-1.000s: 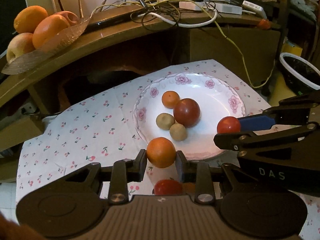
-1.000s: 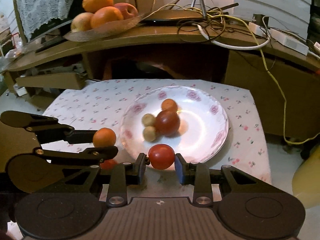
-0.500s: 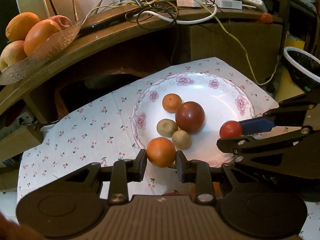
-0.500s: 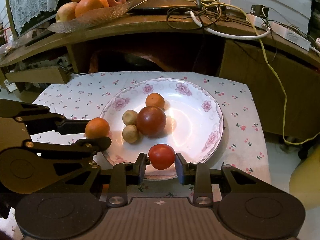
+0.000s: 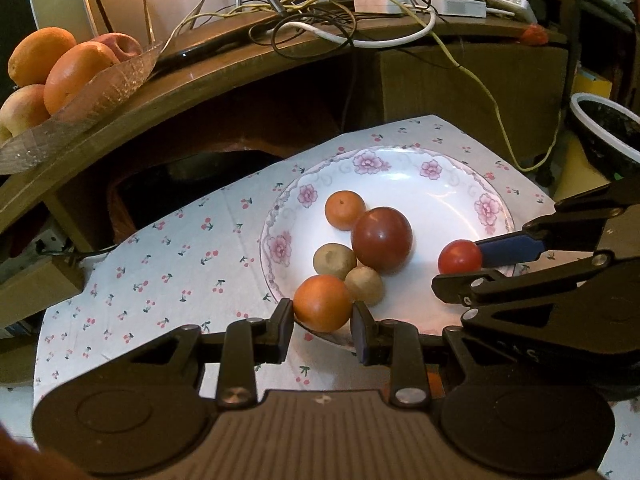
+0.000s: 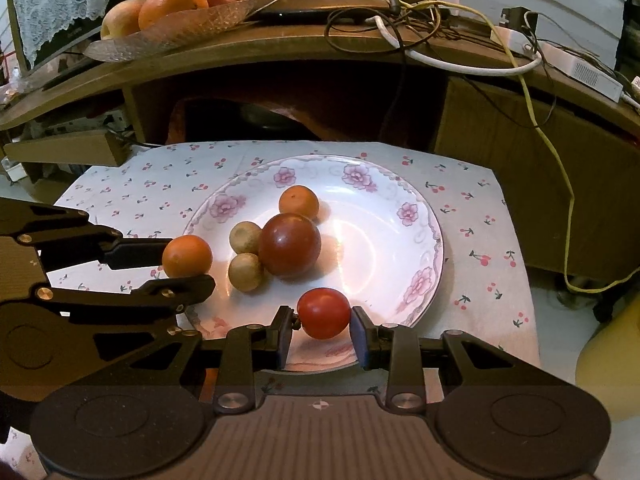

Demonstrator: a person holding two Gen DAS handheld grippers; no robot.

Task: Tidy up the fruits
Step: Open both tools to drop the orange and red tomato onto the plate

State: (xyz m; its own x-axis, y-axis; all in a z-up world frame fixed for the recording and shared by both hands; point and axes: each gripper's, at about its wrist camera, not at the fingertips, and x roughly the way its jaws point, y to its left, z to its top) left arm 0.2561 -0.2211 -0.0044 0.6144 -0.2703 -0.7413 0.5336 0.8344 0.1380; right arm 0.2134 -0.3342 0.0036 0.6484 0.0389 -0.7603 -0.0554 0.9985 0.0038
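A white floral plate (image 5: 452, 184) (image 6: 384, 216) lies on the cherry-print cloth. On it sit a small orange (image 5: 345, 210) (image 6: 299, 202), a large dark red fruit (image 5: 382, 239) (image 6: 289, 245) and two small tan fruits (image 5: 334, 261) (image 6: 245, 237). My left gripper (image 5: 322, 320) (image 6: 188, 265) is shut on an orange (image 5: 322, 303) (image 6: 187, 256) over the plate's left near rim. My right gripper (image 6: 323, 334) (image 5: 460, 268) is shut on a red tomato (image 6: 323, 313) (image 5: 460, 257) over the plate's near right part.
A glass dish of oranges and apples (image 5: 60, 76) (image 6: 172, 4) stands on the wooden shelf behind, beside tangled cables (image 5: 320, 20) (image 6: 400, 12). A dark bowl with a white rim (image 5: 604, 136) is at the far right. The cloth (image 5: 160, 264) extends left of the plate.
Both grippers have moved forward with their fruits, from short of the plate's near rim to over the plate. Both stay shut on their fruits.
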